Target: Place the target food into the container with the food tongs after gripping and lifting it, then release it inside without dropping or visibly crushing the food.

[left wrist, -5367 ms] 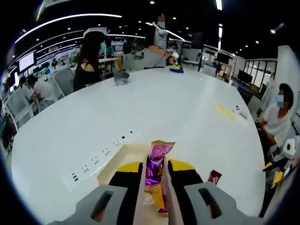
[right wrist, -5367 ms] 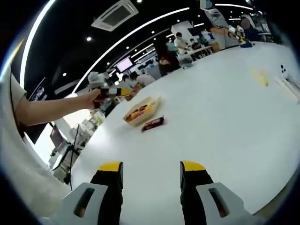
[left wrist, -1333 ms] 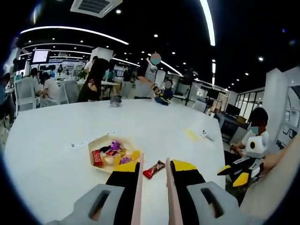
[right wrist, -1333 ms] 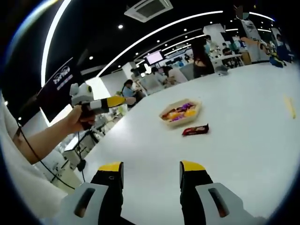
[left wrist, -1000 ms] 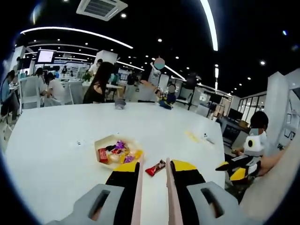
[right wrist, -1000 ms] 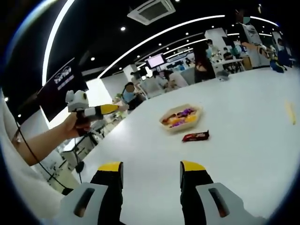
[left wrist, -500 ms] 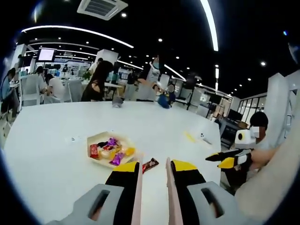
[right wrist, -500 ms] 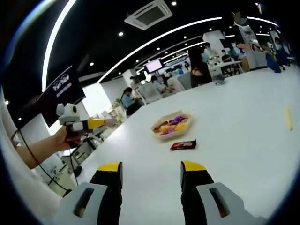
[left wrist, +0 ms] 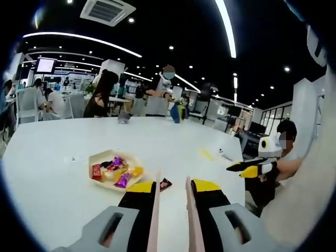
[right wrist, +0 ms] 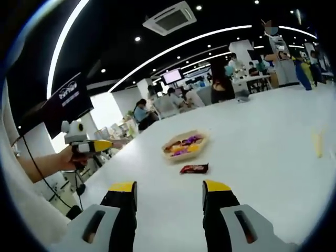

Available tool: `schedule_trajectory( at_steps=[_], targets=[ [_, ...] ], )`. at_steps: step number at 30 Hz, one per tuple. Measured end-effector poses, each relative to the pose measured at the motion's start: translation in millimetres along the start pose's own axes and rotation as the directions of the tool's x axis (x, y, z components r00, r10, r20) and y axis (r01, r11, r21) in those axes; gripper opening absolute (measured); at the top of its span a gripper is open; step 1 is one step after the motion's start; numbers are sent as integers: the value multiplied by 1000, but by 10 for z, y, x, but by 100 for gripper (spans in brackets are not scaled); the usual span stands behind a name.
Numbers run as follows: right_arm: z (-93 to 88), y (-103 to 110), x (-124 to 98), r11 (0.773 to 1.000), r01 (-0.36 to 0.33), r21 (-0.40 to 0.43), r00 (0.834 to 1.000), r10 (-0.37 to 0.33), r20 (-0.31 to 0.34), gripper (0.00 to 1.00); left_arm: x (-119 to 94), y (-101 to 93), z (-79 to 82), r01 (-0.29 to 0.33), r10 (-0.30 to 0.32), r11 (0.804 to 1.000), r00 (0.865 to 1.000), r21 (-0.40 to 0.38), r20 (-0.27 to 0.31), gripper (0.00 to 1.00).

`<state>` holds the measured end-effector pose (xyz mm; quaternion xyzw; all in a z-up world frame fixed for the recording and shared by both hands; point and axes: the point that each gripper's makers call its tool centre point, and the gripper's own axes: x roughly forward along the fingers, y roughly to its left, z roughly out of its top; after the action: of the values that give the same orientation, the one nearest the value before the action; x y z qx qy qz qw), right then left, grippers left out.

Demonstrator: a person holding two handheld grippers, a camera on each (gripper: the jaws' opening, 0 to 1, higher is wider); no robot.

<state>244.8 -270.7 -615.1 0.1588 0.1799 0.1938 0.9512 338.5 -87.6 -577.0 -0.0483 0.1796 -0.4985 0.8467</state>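
Left gripper (left wrist: 172,188): you are holding it above the white table (left wrist: 47,152), aimed across it. Pale pink food tongs (left wrist: 156,210) are sitting between its jaws, the two blades running parallel with a narrow gap and nothing caught between them; the tong tips are ending near the yellow jaw pads, and the handle end is cut off at the bottom edge.

Tray (left wrist: 100,157): a shallow cream container lying on the table ahead and to the left of the tongs, holding wrapped sweets (left wrist: 116,170) in red, purple and orange. The single pieces are too small to tell apart.

Snack bar (left wrist: 165,184): a dark red wrapper lying on the table outside the tray, just beside it; the left jaw is covering part of it. In the right gripper view the same bar (right wrist: 193,168) is lying flat and whole, near the tray (right wrist: 169,145) and apart from it.

Right gripper (right wrist: 169,193): you are holding it well back from the food, its jaws spread wide and gripping nothing. It is also showing at the right of the left gripper view (left wrist: 245,167), partly hidden by your sleeve.

People (left wrist: 101,94): several are standing and sitting beyond the table's far edge, blurred
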Motion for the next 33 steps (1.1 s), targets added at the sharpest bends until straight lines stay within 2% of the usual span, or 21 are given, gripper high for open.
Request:
schedule_trajectory(
  at_steps=[3, 8, 10, 12, 17, 20, 22, 26, 29, 32, 33],
  targets=[
    [17, -29, -45, 1000, 7, 13, 1000, -6, -2, 50, 67, -23, -28, 15, -15, 1000, 1000, 27, -18, 25],
    [-6, -56, -90, 1000, 0, -30, 1000, 0, -23, 50, 205, -35, -90, 59, -54, 994, 997, 89, -53, 25],
    [-70, -71, -98, 999, 2, -36, 999, -4, -45, 50, 265, -12, -110, 71, -64, 990, 996, 118, -63, 25],
    [-181, -53, -111, 1000, 0, -19, 996, -2, -93, 50, 304, 11, -123, 81, -72, 989, 994, 124, -77, 25],
    [-221, 46, -130, 998, -23, -58, 993, 16, -120, 50, 351, 40, -188, 123, -103, 976, 988, 180, -115, 25],
    [-225, 32, -152, 999, -5, -42, 994, 0, -110, 50, 393, 63, -249, 145, -119, 970, 983, 195, -141, 25],
    [-231, 46, -179, 1000, 11, -26, 994, -13, -105, 50, 434, 65, -296, 168, -129, 961, 975, 222, -180, 25],
    [-265, 142, -197, 999, 9, -36, 995, -13, -104, 50, 508, 52, -273, 183, -140, 954, 973, 239, -183, 25],
    [-261, 136, -194, 999, 23, -49, 995, -28, -92, 50, 592, 65, -266, 193, -153, 953, 972, 233, -179, 25],
    [-263, 158, -212, 999, 49, 7, 996, -49, -79, 50, 708, 67, -290, 215, -168, 946, 965, 241, -204, 26],
    [-285, 202, -209, 999, 39, 18, 996, -38, -81, 50, 714, 67, -291, 217, -169, 945, 964, 243, -206, 26]
  ],
)
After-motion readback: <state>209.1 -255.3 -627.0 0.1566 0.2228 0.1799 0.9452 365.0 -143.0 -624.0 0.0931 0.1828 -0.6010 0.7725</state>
